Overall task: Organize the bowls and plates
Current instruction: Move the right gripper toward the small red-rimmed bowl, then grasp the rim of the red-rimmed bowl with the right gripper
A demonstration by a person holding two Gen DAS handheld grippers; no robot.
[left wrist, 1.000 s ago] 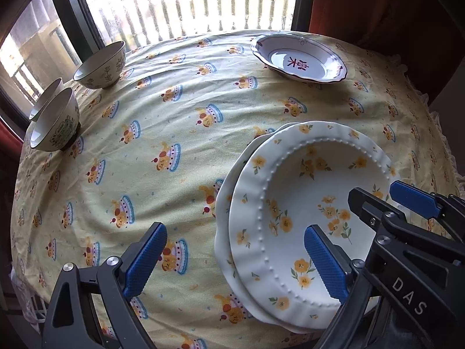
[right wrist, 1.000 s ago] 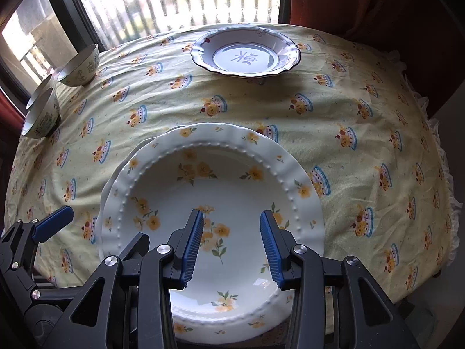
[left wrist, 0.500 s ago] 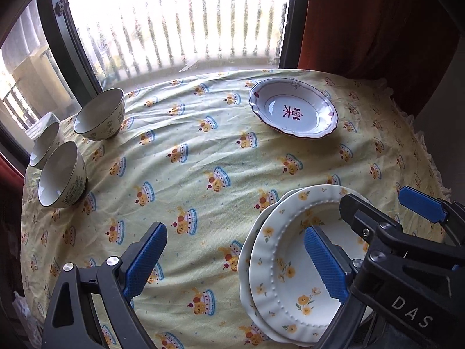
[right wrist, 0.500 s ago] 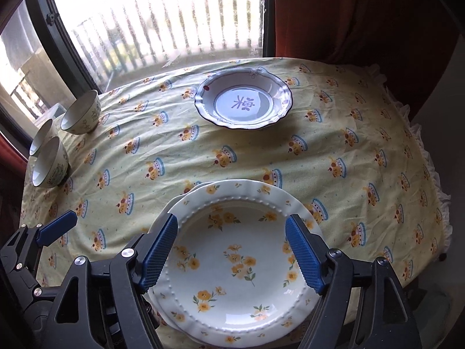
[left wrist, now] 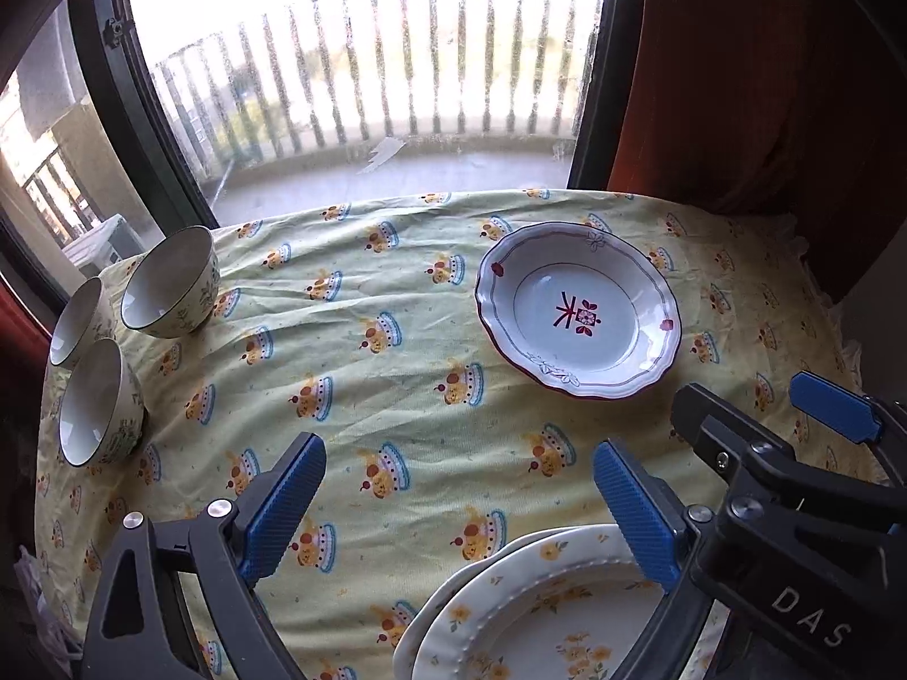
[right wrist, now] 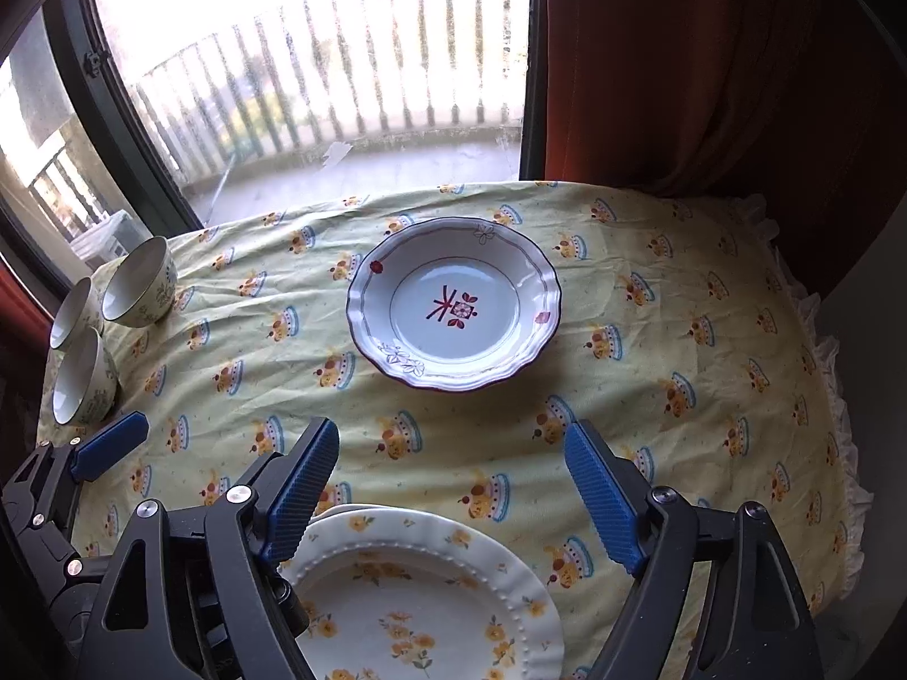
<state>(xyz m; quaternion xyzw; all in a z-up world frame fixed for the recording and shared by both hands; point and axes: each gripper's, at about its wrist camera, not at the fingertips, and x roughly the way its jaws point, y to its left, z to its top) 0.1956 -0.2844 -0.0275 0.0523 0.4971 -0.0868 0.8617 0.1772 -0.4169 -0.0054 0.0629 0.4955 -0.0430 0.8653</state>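
Two stacked white plates with yellow flowers [left wrist: 544,612] [right wrist: 419,595] lie at the near edge of the table. A white plate with a red emblem [left wrist: 578,309] [right wrist: 453,303] lies farther back. Three floral bowls [left wrist: 167,283] [right wrist: 136,280] stand at the far left. My left gripper [left wrist: 459,504] is open and empty, above the cloth left of the stack. My right gripper [right wrist: 453,493] is open and empty, above the stack's far rim.
The table wears a yellow cloth with a cake print [left wrist: 368,368]. A window with a balcony railing [left wrist: 363,85] is behind it. A red curtain [right wrist: 708,56] hangs at the right. The right gripper's blue finger [left wrist: 833,405] shows in the left wrist view.
Both grippers have pulled back and up from the flowered plates. The right gripper has opened wide from a narrow gap. The stack stays on the table.
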